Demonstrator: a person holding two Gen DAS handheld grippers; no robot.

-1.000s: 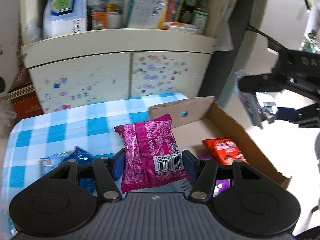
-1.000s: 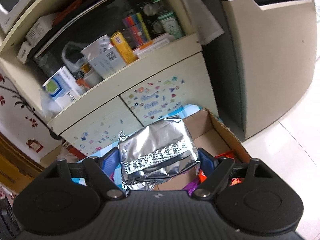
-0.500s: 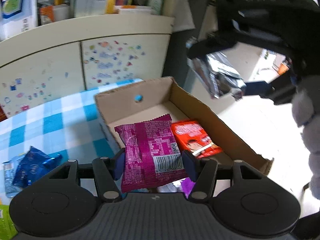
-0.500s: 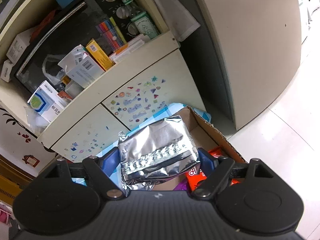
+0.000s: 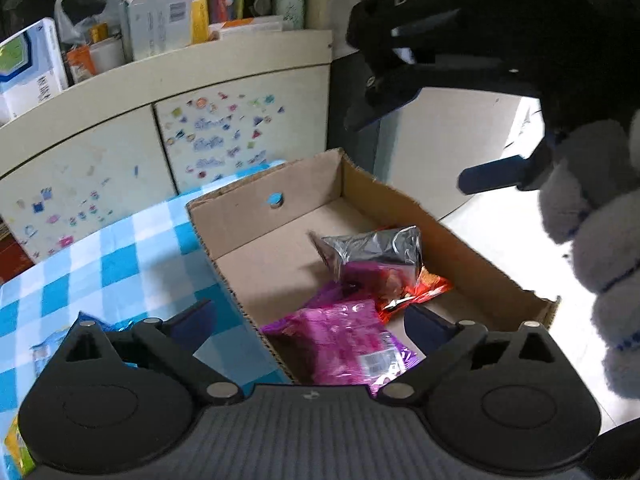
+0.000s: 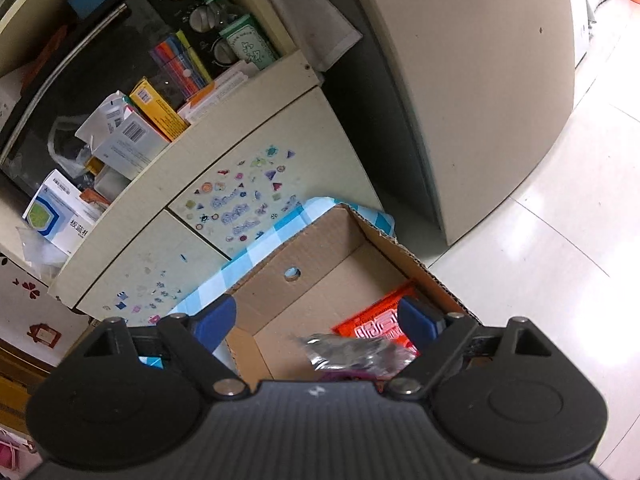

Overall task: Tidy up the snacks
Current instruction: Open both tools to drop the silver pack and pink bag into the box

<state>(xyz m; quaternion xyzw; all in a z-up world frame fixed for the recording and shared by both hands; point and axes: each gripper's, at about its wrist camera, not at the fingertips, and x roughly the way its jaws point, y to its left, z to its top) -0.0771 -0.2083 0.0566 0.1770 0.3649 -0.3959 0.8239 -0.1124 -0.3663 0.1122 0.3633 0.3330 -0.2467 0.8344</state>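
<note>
A: Jaws on left gripper (image 5: pixel 310 320) and right gripper (image 6: pixel 320 318)?

B: Both opening, nothing between the pads.

A: Snacks?

B: Pink packet (image 5: pixel 340 344), silver packet (image 5: pixel 376 250), orange packet (image 6: pixel 380 326) inside cardboard box (image 5: pixel 240 216).

Table (image 5: pixel 120 248) under a blue-and-white checked cloth. On it: an open cardboard box (image 5: pixel 472 248) at the right end; a blue snack packet (image 5: pixel 96 322) near the left, partly hidden; a yellow-green packet (image 5: pixel 14 446) at the near left edge.
</note>
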